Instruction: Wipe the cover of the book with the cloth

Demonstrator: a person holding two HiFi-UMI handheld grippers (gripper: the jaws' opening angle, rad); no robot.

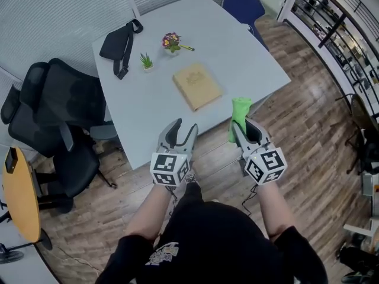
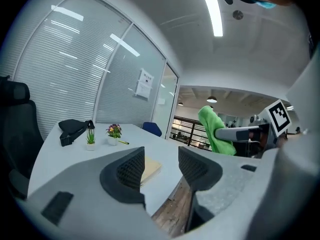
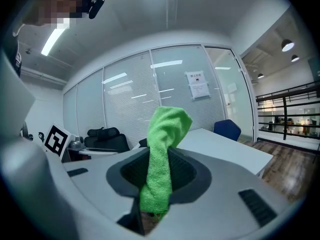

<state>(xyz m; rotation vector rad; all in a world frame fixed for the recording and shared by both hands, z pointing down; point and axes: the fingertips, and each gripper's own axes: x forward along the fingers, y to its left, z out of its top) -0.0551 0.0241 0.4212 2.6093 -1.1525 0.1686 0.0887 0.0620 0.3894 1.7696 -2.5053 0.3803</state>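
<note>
Jaws of my left gripper (image 1: 182,129) stand wide with nothing between them, just off the white table's (image 1: 249,58) near edge. Beside it, my right gripper (image 1: 244,128) is clamped on the green cloth (image 1: 240,111), which pokes up past its tips. Farther out, the tan book (image 1: 197,86) lies flat on the table, untouched.

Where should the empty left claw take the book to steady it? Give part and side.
Probably the near corner of the book, coming in from the front edge of the table. It lies flat, closed and angled, so that corner points at the open left claw, leaving the cover free for the cloth in the right claw.
</note>
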